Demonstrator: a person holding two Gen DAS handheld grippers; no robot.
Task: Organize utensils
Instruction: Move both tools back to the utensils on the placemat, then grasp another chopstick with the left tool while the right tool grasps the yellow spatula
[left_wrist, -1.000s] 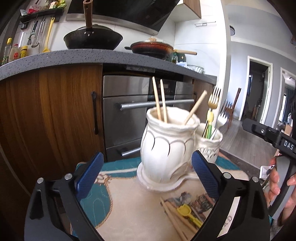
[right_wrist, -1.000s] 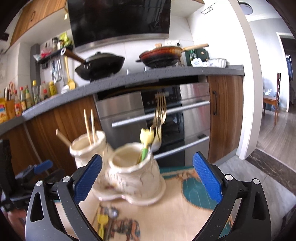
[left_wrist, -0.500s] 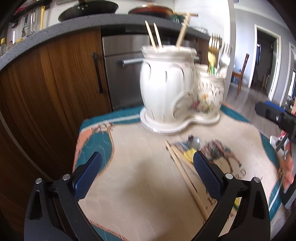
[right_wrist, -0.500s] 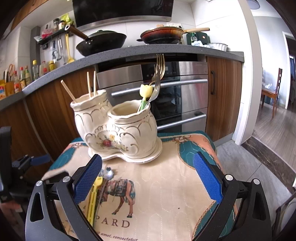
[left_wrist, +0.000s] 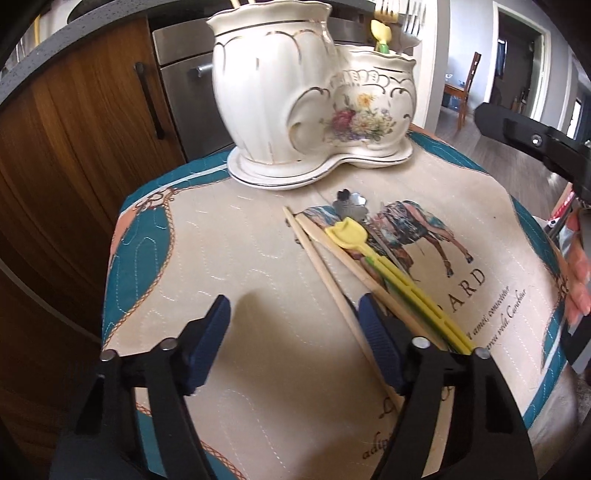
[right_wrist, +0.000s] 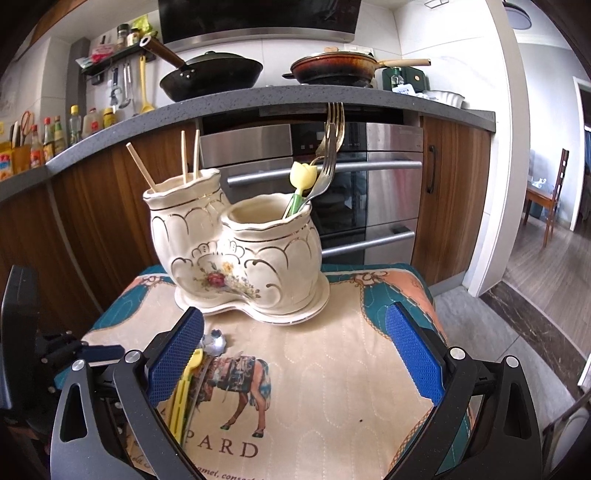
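My left gripper (left_wrist: 293, 321) points steeply down at the mat (left_wrist: 221, 258), its jaws closing with only bare cloth between them; the pads touch nothing. The nearer chopstick (left_wrist: 325, 273) passes just beside my right-hand pad (left_wrist: 376, 343) and runs under it, outside the gap. My right gripper (right_wrist: 295, 347) hangs lower-angled over the same mat, jaws wide apart and empty.

The loose utensils lie in a bundle on the mat, right of my left jaws, all slanting toward the holder (left_wrist: 314, 92). Two pale wooden chopsticks lie side by side, tips pointing at the holder's base. Just beside them, touching, are a yellow plastic spoon (left_wrist: 349, 234) with a squared scoop and slotted handle, something green under it that I cannot make out, and a metal spoon (left_wrist: 351, 203) with a flower-shaped bowl, its handle hidden under the yellow one.

The holder is a cream ceramic double pot on one scalloped tray, gold-trimmed, with a painted bouquet on the front. It stands at the far edge of the mat. From the right wrist view, the taller pot (right_wrist: 181, 221) holds three chopsticks (right_wrist: 184, 162) standing tilted; the shorter pot (right_wrist: 273, 243) holds forks (right_wrist: 330, 155) and a green stick topped by a yellow tulip (right_wrist: 303, 175).

The mat is quilted, beige with teal border and a printed horse (right_wrist: 243, 384).
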